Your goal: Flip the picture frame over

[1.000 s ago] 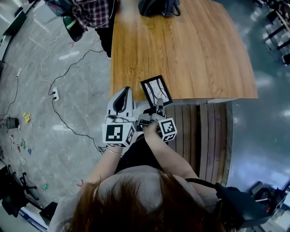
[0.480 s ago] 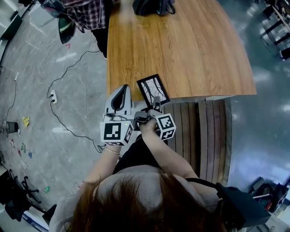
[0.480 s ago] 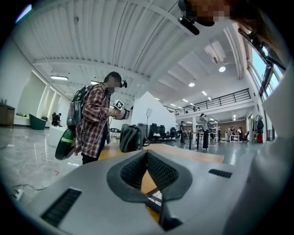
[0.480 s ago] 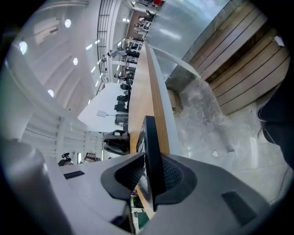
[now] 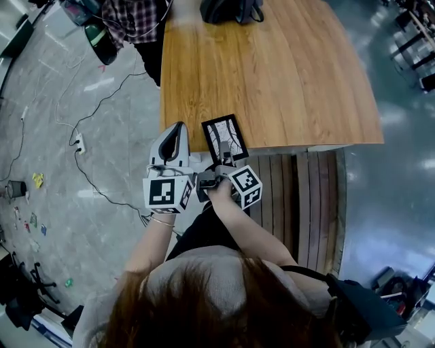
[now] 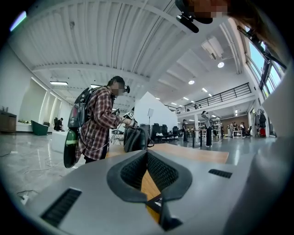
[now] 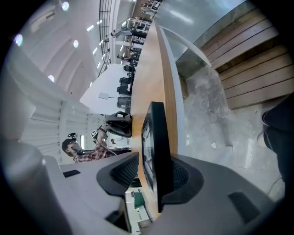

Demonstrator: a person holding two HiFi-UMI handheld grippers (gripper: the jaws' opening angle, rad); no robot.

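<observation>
The black picture frame [image 5: 223,137] lies picture side up at the near edge of the wooden table [image 5: 285,75], its near end sticking out past the edge. My right gripper [image 5: 225,160] reaches it from below the edge. In the right gripper view the frame [image 7: 159,137] stands edge-on between the jaws of the right gripper [image 7: 154,170], which are opening: one pad is against its back and the other pad [image 7: 123,169] stands off its face. My left gripper [image 5: 177,129] hovers just left of the frame, fingertips together on nothing, and points across the table in the left gripper view [image 6: 147,153].
A dark backpack [image 5: 228,10] sits at the table's far end. A person in a plaid shirt [image 5: 136,17] stands by the far left corner. Wooden bench slats [image 5: 299,197] run below the near edge. Cables [image 5: 95,109] trail over the floor on the left.
The frame has turned a little and now sits squarer to the table edge, with the right gripper still at its near end. The left gripper has drifted slightly left.
</observation>
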